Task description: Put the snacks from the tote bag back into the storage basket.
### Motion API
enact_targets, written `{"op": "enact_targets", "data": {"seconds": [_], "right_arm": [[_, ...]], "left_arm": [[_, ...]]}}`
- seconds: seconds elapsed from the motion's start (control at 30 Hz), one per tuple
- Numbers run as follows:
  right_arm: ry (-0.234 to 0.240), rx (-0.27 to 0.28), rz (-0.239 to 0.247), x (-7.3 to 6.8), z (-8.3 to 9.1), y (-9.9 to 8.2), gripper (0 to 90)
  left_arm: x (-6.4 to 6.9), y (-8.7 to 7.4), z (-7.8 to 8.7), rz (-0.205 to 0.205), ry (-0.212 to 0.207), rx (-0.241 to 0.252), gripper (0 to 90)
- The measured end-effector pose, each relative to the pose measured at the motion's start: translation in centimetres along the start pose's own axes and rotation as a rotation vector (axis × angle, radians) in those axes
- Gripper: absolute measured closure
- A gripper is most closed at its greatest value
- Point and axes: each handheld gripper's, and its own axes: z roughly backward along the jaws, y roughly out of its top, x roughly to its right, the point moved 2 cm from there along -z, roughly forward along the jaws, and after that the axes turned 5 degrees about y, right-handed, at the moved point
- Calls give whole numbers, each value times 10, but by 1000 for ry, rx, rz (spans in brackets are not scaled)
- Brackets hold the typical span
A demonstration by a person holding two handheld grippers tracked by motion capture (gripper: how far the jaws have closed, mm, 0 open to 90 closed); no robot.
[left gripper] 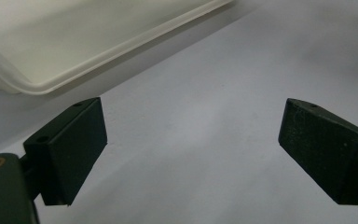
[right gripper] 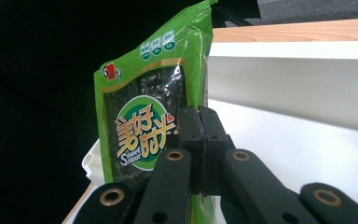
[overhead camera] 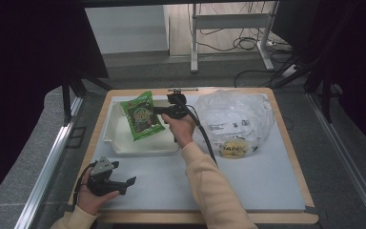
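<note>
**Right gripper clamps green packet over white tray**

In the high view, a wooden table (overhead camera: 286, 143) with a pale grey mat (overhead camera: 257, 181) sits in the middle of the frame. A white tray (overhead camera: 119, 145) lies at the mat's centre left. Over it, the right gripper (overhead camera: 159, 110) holds a green packet (overhead camera: 143, 116), which is tilted, its top toward the upper part of the frame. The right hand (overhead camera: 178, 128) grips the tool just right of the tray, and a cream sleeve (overhead camera: 209, 186) runs down to the bottom edge. A black cable (overhead camera: 205, 138) trails from the gripper along the arm.

In the right gripper view, the jaws are pressed together on the packet's (right gripper: 144, 121) edge at centre frame. The packet stands upright at the left of centre, with a dark window and orange and white lettering on its face. The tray wall (right gripper: 298, 88) crosses the right half of that frame, with the table's wooden edge above it.

To the right of the hand in the high view lies a crumpled clear bag (overhead camera: 236, 119), with something yellow (overhead camera: 233, 147) inside near its lower edge.

The left gripper (overhead camera: 124, 183) rests in the left hand (overhead camera: 93, 198) at the lower left of the high view, over the mat and below the tray. In the left gripper view its jaws stand wide apart with nothing between them, over bare mat (left gripper: 205, 140), and the tray's rim (left gripper: 98, 60) crosses the upper left.
</note>
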Motion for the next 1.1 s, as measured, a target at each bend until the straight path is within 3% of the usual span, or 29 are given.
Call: {"op": "enact_targets", "data": {"seconds": [0.6,1.1], "right_arm": [[-16,-26,5,0,-26,-10,897],[-77,-34,4,1,-46,-14,897]], "left_arm": [[0,0,2,0,1,6,80],[0,0,2,0,-2,7,80]]}}
